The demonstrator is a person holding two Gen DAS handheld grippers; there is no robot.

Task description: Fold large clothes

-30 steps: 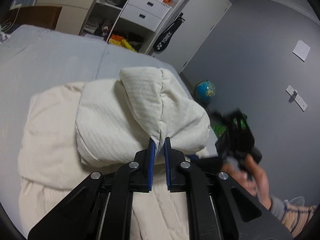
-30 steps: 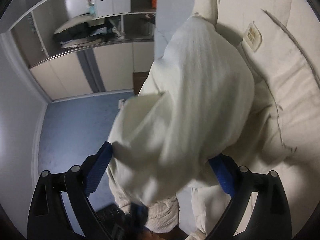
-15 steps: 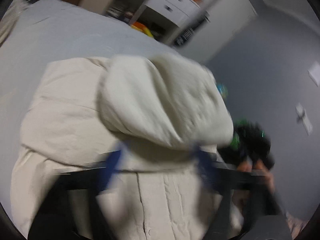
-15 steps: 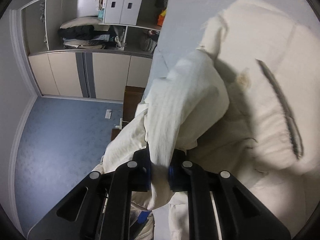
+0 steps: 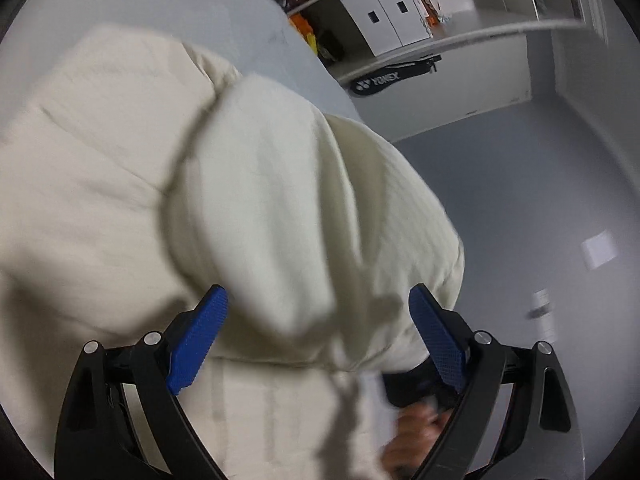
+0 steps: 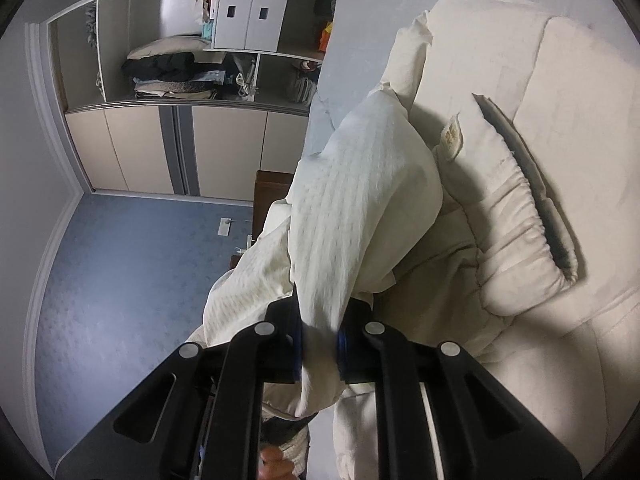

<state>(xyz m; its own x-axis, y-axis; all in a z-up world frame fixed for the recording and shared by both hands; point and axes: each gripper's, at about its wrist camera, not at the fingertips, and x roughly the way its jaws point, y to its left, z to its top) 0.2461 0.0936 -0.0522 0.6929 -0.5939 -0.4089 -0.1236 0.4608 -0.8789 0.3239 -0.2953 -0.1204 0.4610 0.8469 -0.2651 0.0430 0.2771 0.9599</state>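
Observation:
A large cream padded jacket (image 5: 100, 168) lies on the grey bed (image 5: 132, 12). A folded cream flap of it (image 5: 304, 208) bulges between and beyond my left gripper's fingers. My left gripper (image 5: 318, 328) is open, blue pads wide apart, holding nothing. In the right wrist view my right gripper (image 6: 320, 344) is shut on a cream sleeve or flap (image 6: 352, 208) and holds it raised over the jacket body (image 6: 560, 100). The jacket's elastic hem (image 6: 516, 216) and a label (image 6: 452, 136) lie to the right.
An open wardrobe with white drawers (image 6: 248, 12) and stacked clothes (image 6: 176, 76) stands beyond the bed. A black racket bag (image 5: 384, 80) hangs at the wardrobe. Blue-grey floor (image 6: 132, 280) lies left of the bed. A hand (image 5: 412, 436) shows low in the left view.
My left gripper has let go of the cream flap and opened wide. My right gripper has closed on the cream flap, which it straddled open a second ago.

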